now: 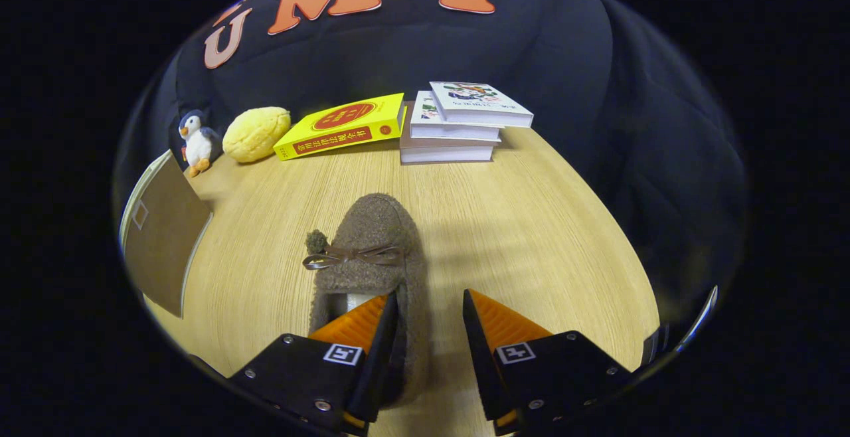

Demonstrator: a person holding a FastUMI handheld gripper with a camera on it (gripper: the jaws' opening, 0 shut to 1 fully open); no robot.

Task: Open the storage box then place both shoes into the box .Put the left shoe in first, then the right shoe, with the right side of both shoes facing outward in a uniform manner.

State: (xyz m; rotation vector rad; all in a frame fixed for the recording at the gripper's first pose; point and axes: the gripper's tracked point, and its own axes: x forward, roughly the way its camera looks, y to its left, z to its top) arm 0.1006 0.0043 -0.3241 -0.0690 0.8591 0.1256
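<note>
Claw (430,314) straddling the side wall of the shoe (369,251) — partly open.

One finger sits inside the shoe's opening, the other outside by its flank, a gap showing between wall and outer finger, so no firm grip that I can see. The fuzzy shoe lies on the table (518,224), toe pointing away toward the books (458,121). The box (163,234) stands off to the side — near a penguin (194,141) and a yellow plush (255,133).

shoe (372,244): heel end hidden behind gripper (430,321) fingers, lower centre
box flap (163,238): cut off at left edge
book (342,126) print: too small to tell
</note>
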